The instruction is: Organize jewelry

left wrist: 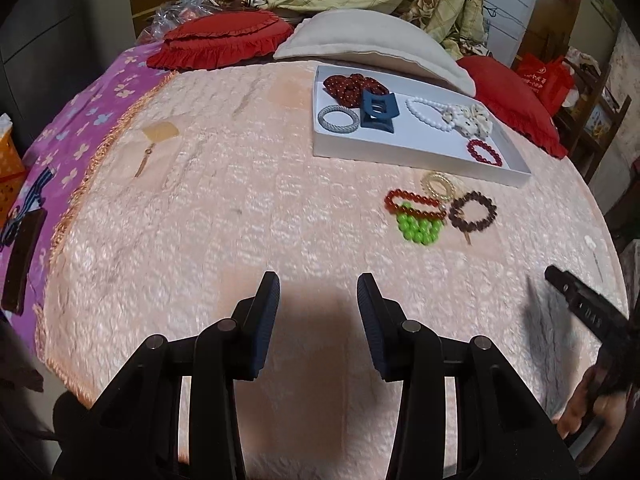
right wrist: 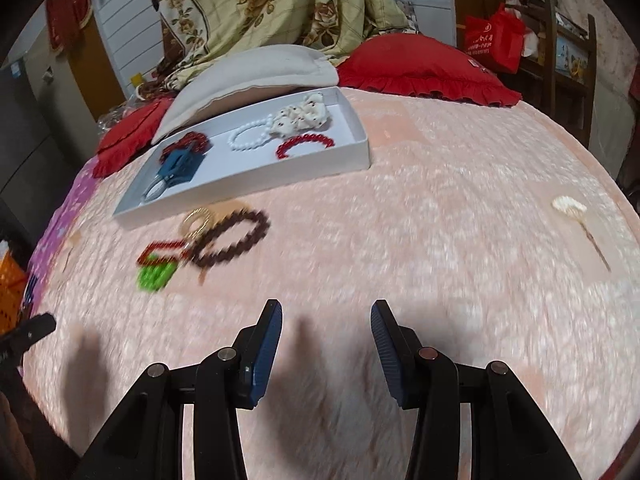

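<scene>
A white tray [left wrist: 420,156] on the peach bedspread holds a blue claw clip [left wrist: 378,114], a grey hair ring [left wrist: 339,119], a white bead bracelet [left wrist: 426,110], a red bead bracelet [left wrist: 485,152] and two scrunchies. In front of it lie a gold ring [left wrist: 439,186], an orange-red bracelet [left wrist: 412,204], green beads [left wrist: 420,228] and a brown bracelet [left wrist: 473,210]. My left gripper [left wrist: 318,284] is open and empty, well short of this heap. My right gripper [right wrist: 326,312] is open and empty too, with the brown bracelet [right wrist: 232,242] and tray [right wrist: 248,184] ahead to its left.
A yellow hairpin [left wrist: 160,136] lies far left on the bedspread and a white shell hairpin [right wrist: 570,208] far right. A white pillow [left wrist: 376,40] and red cushions [left wrist: 224,40] sit behind the tray. A purple sheet [left wrist: 60,140] marks the left edge.
</scene>
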Demonstrator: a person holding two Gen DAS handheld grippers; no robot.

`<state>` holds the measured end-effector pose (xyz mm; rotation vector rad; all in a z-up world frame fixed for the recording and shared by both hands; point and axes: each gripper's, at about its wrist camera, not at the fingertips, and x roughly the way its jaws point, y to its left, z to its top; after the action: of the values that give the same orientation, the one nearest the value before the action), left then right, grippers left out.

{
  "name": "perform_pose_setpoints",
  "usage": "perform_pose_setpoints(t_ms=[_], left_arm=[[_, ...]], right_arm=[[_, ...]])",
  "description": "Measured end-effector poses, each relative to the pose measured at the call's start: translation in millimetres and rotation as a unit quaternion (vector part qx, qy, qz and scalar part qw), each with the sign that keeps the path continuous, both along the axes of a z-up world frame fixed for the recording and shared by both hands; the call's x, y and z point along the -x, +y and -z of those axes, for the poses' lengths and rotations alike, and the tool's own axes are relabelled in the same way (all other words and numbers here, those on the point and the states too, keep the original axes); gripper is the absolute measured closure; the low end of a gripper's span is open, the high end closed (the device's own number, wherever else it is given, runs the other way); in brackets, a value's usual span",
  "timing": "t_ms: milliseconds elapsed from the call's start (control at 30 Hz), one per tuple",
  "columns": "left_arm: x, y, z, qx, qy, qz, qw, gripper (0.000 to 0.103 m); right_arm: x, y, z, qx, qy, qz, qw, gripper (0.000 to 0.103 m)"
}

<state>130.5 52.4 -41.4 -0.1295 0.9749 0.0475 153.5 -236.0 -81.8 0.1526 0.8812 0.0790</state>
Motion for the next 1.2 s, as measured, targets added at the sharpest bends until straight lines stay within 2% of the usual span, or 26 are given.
perform_pose_setpoints(t_ms=[433,600,667,800,1000,1167,1200], left_arm=[[43,-16,-12,-0.003,-0.013,0.023,0.9996,0.063],[50,-11,-11,0.022,-0.002,0.026,0.9994,0.063],[52,-7,-10,0.03,-0.002,0.026,0.9992,0.063],[51,1,-5,0.036,-0.003,0.021,0.9991,0.063],[41,10,9,0.043,0.008,0.016,0.9989,0.063],[31,14,22,0.05,0.021,0.014,0.9984,0.063],[28,15,26,0.05,0.027,0.016,0.9982,0.063]], right_arm=[[46,23,-12,0.015,-0.015,-0.016,1.0,0.059],[47,28,-16,0.016,-0.019,-0.026,0.999,0.059],[34,23,-24,0.015,-0.03,-0.021,0.999,0.059],[-25,8,-36,0.059,-0.039,0.002,0.997,0.059],[-144,-16,-44,0.069,-0.007,0.04,0.997,0.059],[-206,-21,-29,0.058,0.046,0.06,0.995,0.059],[-215,-21,-22,0.068,0.058,0.067,0.994,0.064]])
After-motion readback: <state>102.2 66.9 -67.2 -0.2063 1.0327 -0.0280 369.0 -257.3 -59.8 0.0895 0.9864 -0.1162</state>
